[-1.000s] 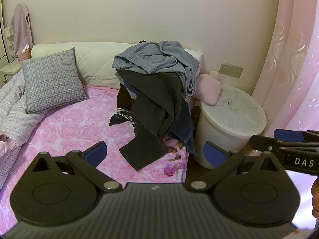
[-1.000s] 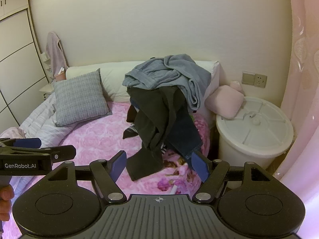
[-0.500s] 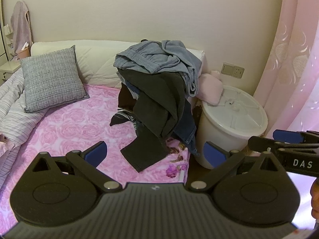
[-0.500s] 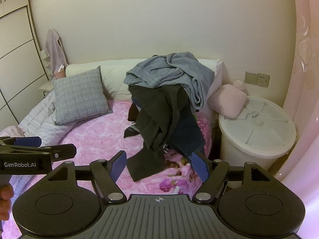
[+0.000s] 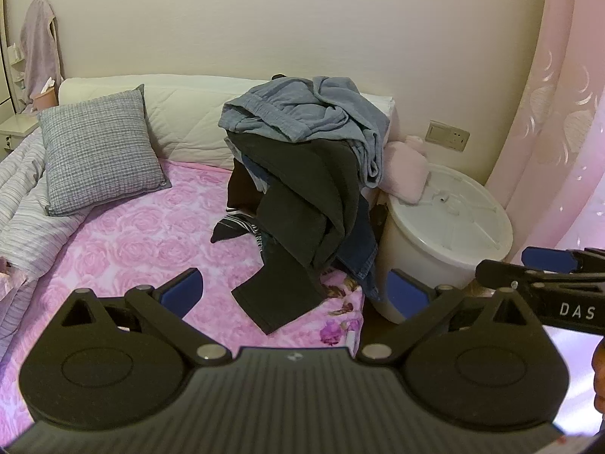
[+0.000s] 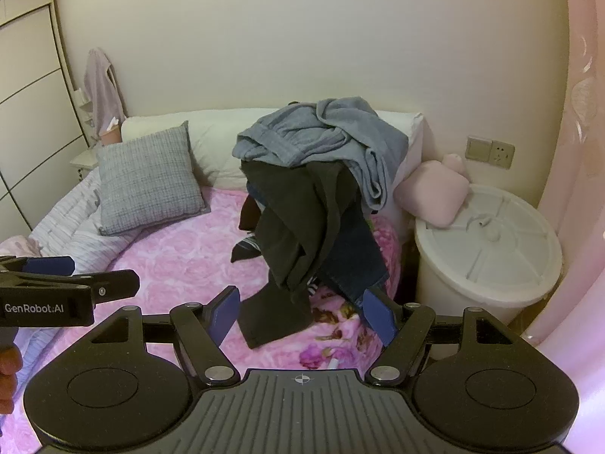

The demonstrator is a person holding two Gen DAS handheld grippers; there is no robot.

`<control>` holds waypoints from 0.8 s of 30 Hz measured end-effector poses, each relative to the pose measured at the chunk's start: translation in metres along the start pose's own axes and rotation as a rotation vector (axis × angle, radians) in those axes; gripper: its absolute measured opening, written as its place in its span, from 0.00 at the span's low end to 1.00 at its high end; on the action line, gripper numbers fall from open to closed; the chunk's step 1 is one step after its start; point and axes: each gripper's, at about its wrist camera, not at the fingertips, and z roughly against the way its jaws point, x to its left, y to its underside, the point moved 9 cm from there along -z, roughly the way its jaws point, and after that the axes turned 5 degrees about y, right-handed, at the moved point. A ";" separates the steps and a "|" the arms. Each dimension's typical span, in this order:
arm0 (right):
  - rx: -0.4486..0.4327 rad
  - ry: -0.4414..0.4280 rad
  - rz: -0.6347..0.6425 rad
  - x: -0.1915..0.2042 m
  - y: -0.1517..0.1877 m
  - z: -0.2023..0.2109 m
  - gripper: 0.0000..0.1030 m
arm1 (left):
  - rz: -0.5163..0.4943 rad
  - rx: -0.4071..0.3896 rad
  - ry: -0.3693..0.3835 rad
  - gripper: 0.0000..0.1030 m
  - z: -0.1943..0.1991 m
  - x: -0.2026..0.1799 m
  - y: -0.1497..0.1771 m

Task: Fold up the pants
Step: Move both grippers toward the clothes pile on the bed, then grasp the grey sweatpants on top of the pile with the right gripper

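A tall heap of clothes stands at the far right of the bed. On top lies a grey-blue garment [image 5: 302, 113] [image 6: 325, 140]. Dark pants [image 5: 306, 204] [image 6: 302, 219] hang down its front, one leg end spread on the pink sheet. Dark blue jeans [image 5: 359, 249] [image 6: 351, 261] show under them on the right. My left gripper [image 5: 295, 291] is open and holds nothing, well short of the heap. My right gripper [image 6: 302, 310] is open too, level with the lower pant leg but nearer the camera. Each view shows the other gripper at its edge.
The bed has a pink rose sheet [image 5: 143, 242] [image 6: 181, 261], a grey checked pillow [image 5: 98, 151] [image 6: 147, 181] and a striped quilt [image 5: 19, 196] at the left. A white lidded bucket [image 5: 446, 227] [image 6: 487, 249] with a pink cushion [image 6: 435, 193] stands right of the bed. Pink curtain [image 5: 559, 113] on the right.
Both grippers have drifted slightly, so the clothes heap sits a little more central and closer. Their jaws stay open. Nothing on the bed has moved.
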 end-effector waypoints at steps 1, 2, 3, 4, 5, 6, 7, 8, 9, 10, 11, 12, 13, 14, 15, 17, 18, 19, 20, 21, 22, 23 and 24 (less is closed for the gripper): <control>0.001 -0.002 0.001 -0.001 -0.002 -0.002 0.67 | 0.000 0.001 0.001 0.99 -0.002 0.000 -0.001; 0.001 -0.002 0.004 -0.001 -0.003 -0.004 0.67 | 0.000 0.003 0.003 0.99 -0.004 0.001 -0.003; 0.002 -0.001 0.006 -0.003 -0.004 -0.006 0.67 | 0.001 0.004 0.004 0.99 -0.007 0.002 -0.004; 0.004 -0.003 0.007 -0.003 -0.005 -0.008 0.67 | 0.003 0.006 0.004 0.99 -0.010 0.003 -0.006; 0.006 -0.007 0.008 -0.004 -0.007 -0.010 0.67 | 0.004 0.009 0.003 0.99 -0.013 0.004 -0.007; 0.009 -0.013 0.008 -0.005 -0.009 -0.014 0.67 | 0.008 0.014 0.001 0.99 -0.017 0.005 -0.008; 0.010 -0.016 0.008 -0.006 -0.010 -0.016 0.67 | 0.011 0.017 0.001 0.99 -0.020 0.006 -0.009; 0.010 -0.026 0.011 -0.008 -0.013 -0.020 0.67 | 0.017 0.021 0.001 0.99 -0.024 0.008 -0.011; 0.010 -0.040 0.017 -0.009 -0.015 -0.024 0.67 | 0.022 0.024 0.001 0.99 -0.028 0.009 -0.013; 0.009 -0.050 0.022 -0.009 -0.018 -0.028 0.67 | 0.027 0.027 -0.001 0.99 -0.032 0.010 -0.015; 0.007 -0.061 0.028 -0.010 -0.020 -0.031 0.67 | 0.032 0.030 -0.004 0.99 -0.037 0.012 -0.017; 0.005 -0.071 0.038 -0.010 -0.024 -0.037 0.67 | 0.037 0.033 -0.006 0.99 -0.041 0.013 -0.020; 0.003 -0.078 0.044 -0.010 -0.027 -0.042 0.67 | 0.042 0.036 -0.007 0.99 -0.047 0.015 -0.023; 0.001 -0.084 0.049 -0.010 -0.031 -0.047 0.67 | 0.048 0.038 -0.009 0.99 -0.053 0.017 -0.027; 0.000 -0.093 0.054 -0.012 -0.036 -0.055 0.67 | 0.052 0.038 -0.010 0.99 -0.057 0.017 -0.030; -0.001 -0.096 0.056 -0.015 -0.044 -0.069 0.67 | 0.065 0.036 -0.016 0.99 -0.069 0.020 -0.040; -0.002 -0.101 0.054 -0.019 -0.050 -0.078 0.67 | 0.073 0.035 -0.021 0.99 -0.075 0.023 -0.045; -0.009 -0.111 0.056 -0.021 -0.055 -0.086 0.67 | 0.077 0.033 -0.023 0.99 -0.083 0.024 -0.050; -0.019 -0.117 0.062 -0.023 -0.060 -0.093 0.67 | 0.083 0.031 -0.030 0.99 -0.090 0.027 -0.055; -0.031 -0.114 0.075 -0.027 -0.068 -0.102 0.67 | 0.090 0.033 -0.040 0.99 -0.098 0.029 -0.061; -0.038 -0.109 0.088 -0.030 -0.074 -0.111 0.67 | 0.100 0.034 -0.051 0.99 -0.106 0.031 -0.067; -0.046 -0.102 0.100 -0.035 -0.081 -0.122 0.67 | 0.108 0.037 -0.057 0.99 -0.114 0.032 -0.072; -0.050 -0.099 0.108 -0.039 -0.087 -0.130 0.67 | 0.118 0.042 -0.060 0.99 -0.125 0.033 -0.078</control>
